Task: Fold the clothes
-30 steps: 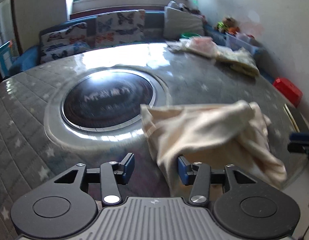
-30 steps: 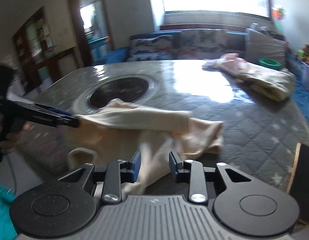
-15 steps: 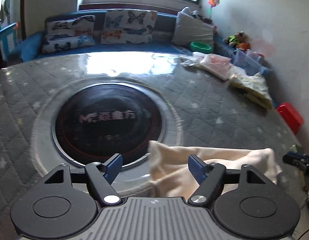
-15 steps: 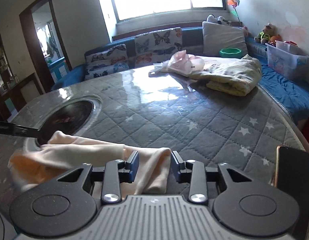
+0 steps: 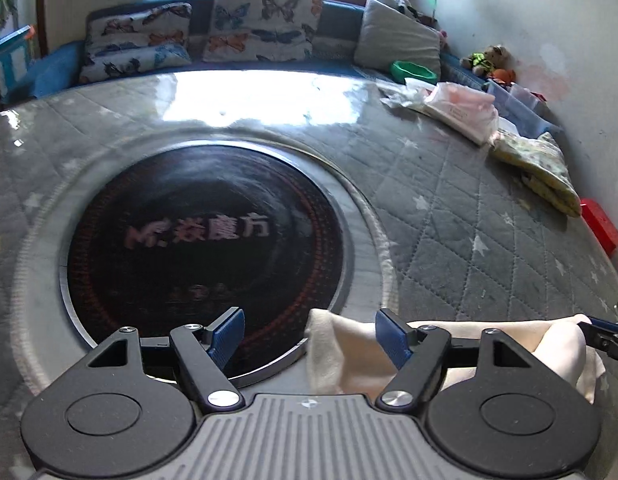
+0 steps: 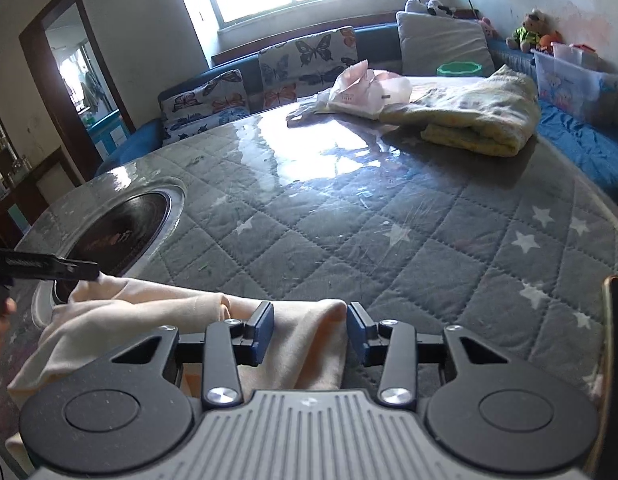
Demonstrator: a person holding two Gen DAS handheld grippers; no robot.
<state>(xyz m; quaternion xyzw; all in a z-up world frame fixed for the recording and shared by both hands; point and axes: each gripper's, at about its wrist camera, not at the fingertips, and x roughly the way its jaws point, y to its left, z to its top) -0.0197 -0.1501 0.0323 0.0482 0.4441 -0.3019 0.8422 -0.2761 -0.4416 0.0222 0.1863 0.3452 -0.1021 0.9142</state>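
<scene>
A cream garment (image 5: pixel 349 352) lies bunched at the near edge of the quilted grey table (image 5: pixel 449 208). My left gripper (image 5: pixel 311 338) is open, with the garment's left corner between its pads but not pinched. In the right wrist view the same garment (image 6: pixel 149 316) spreads to the left, and a fold of it sits between the pads of my open right gripper (image 6: pixel 309 330). The left gripper's fingers (image 6: pixel 49 266) show at the left edge, above the garment's far corner. The right gripper's fingertips (image 5: pixel 605 330) show at the right edge of the left wrist view.
A round black cooktop (image 5: pixel 205 252) is set into the table ahead of my left gripper. A folded yellow blanket (image 6: pixel 469 120) and a pink plastic bag (image 6: pixel 365 92) lie at the far right. A dark phone (image 6: pixel 617 360) lies near the right edge. Sofa cushions (image 5: pixel 261 24) stand behind.
The garment went from hanging stretched between the grippers to lying on the table edge. Both grippers opened wider and dropped closer to the table.
</scene>
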